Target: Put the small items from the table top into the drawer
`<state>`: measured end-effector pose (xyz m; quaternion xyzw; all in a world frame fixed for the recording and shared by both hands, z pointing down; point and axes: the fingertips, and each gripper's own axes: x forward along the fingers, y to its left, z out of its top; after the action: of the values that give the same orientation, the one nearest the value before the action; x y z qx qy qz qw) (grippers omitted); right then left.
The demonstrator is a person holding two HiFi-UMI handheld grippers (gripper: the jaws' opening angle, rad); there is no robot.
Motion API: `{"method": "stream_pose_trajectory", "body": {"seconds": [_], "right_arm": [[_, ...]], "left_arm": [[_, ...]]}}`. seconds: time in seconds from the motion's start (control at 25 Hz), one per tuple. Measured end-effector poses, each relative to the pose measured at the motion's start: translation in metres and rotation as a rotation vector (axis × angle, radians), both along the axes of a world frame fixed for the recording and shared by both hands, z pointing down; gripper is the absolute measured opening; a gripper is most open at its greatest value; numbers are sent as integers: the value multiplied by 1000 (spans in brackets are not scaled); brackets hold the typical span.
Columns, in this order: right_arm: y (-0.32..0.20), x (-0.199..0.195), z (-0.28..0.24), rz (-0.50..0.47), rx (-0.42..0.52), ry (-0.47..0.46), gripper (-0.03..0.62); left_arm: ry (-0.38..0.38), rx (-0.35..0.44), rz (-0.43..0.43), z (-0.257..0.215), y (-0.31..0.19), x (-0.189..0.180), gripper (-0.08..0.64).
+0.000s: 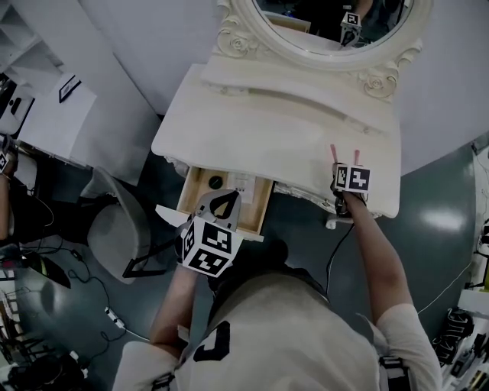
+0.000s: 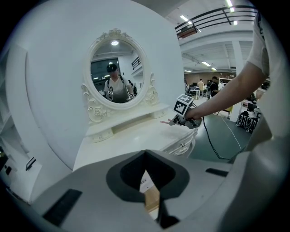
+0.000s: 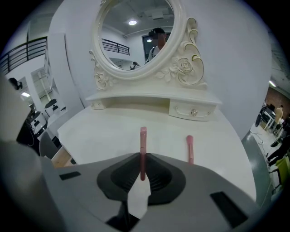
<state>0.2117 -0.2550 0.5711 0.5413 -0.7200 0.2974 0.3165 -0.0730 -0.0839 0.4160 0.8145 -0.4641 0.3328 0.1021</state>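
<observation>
A white dressing table (image 1: pixel 260 130) has its wooden drawer (image 1: pixel 197 187) pulled open at the lower left, with a black round item (image 1: pixel 215 182) and a white card (image 1: pixel 243 183) inside. Over the drawer's front hangs my left gripper (image 1: pixel 221 205) (image 2: pixel 146 181), shut with nothing in it. My right gripper (image 1: pixel 341 169) (image 3: pixel 142 170) is at the table's right front edge, shut on a thin pink stick (image 3: pixel 143 145) (image 1: pixel 334 153) that points away from me. A second pink stick (image 3: pixel 189 146) (image 1: pixel 356 156) lies on the table top just right of it.
An oval mirror (image 1: pixel 328 23) in an ornate frame stands at the back over a low shelf with a small drawer (image 3: pixel 192 111). A grey chair (image 1: pixel 114 229) is left of the open drawer. A cable (image 1: pixel 336 252) hangs below the table's right side.
</observation>
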Motion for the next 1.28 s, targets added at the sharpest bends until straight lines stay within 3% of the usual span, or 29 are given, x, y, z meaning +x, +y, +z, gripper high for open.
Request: {"method": "stream_pose_trajectory", "body": {"seconds": [0.36, 1.28], "right_arm": [[3, -14, -17, -16, 19, -1, 56], [58, -46, -50, 4, 61, 35, 57]], "left_arm": [[-12, 14, 12, -4, 6, -12, 55], [44, 9, 123, 2, 46, -40, 55]]}}
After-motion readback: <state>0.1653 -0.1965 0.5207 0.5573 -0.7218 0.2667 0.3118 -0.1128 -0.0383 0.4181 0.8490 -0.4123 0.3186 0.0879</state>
